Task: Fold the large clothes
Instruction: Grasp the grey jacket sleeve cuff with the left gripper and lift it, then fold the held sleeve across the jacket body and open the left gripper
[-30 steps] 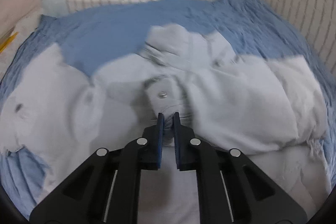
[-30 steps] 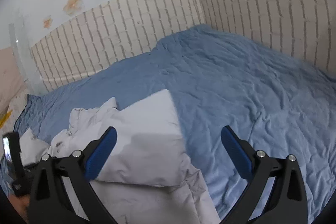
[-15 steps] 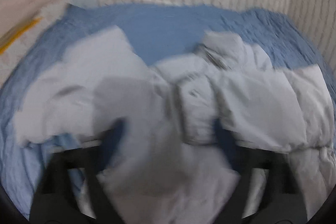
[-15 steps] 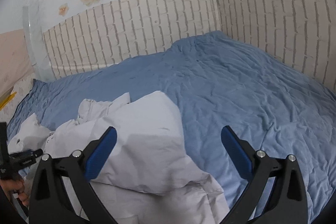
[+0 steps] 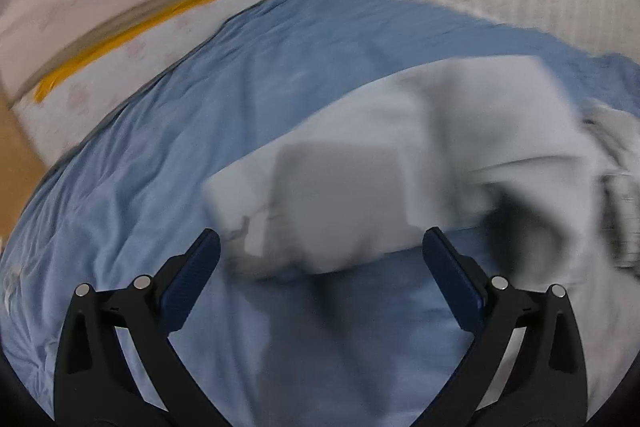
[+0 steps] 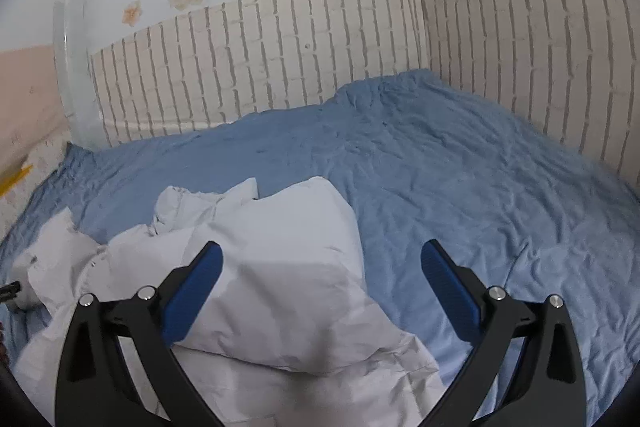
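Right wrist view: pale grey garment [image 6: 280, 267] crumpled on blue-sheeted bed [image 6: 460, 167].
Right gripper [image 6: 322, 281] and left gripper [image 5: 320, 267]: jaws spread wide, gripping nothing, above garment.

Matt crumpled white cloth garment [image 6: 280, 267] on wrinkled blue cloth bedsheet [image 6: 460, 179]

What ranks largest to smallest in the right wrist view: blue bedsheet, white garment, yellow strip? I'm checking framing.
1. blue bedsheet
2. white garment, though nearness inflates it
3. yellow strip, clearly smallest
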`<act>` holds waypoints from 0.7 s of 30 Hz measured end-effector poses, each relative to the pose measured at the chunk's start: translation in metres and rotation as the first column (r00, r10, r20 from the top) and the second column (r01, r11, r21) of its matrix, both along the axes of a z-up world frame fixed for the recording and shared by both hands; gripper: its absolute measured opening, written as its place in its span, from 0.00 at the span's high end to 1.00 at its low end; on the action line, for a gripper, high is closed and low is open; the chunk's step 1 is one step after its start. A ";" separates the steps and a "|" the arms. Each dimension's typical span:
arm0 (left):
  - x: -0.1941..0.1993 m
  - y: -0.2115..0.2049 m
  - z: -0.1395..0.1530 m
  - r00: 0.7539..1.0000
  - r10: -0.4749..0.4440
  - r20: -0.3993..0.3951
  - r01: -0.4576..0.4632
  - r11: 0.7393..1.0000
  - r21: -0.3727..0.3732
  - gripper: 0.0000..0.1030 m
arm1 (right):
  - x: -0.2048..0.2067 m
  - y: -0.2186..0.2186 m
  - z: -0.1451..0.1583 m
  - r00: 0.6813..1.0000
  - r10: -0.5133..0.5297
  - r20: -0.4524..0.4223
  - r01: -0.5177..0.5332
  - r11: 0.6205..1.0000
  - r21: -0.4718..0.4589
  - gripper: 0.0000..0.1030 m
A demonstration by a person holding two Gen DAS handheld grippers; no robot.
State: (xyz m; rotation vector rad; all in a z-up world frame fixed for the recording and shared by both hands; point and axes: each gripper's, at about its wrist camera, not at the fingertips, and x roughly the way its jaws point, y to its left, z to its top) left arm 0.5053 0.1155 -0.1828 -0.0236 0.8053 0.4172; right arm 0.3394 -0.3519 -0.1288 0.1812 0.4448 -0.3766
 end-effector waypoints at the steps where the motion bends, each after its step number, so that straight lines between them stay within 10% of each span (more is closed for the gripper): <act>1: 0.000 0.016 -0.008 1.000 0.026 -0.013 -0.026 0.999 -0.028 0.03 | 0.001 0.001 -0.001 1.000 0.003 -0.005 -0.003 1.000 0.000 0.04; 8: 0.014 0.061 -0.039 0.998 0.033 -0.047 -0.041 0.986 -0.160 0.03 | 0.008 0.004 -0.008 0.999 0.023 -0.031 -0.022 1.000 0.012 0.04; 12: 0.030 0.061 -0.049 0.997 -0.033 -0.065 0.016 0.970 -0.241 0.36 | 0.009 0.003 -0.010 0.999 0.017 -0.041 -0.017 1.000 0.009 0.04; 21: 0.021 0.073 -0.008 0.999 -0.019 -0.048 0.007 0.970 -0.241 0.68 | 0.007 -0.005 -0.010 1.000 -0.007 -0.023 0.008 0.999 0.046 0.04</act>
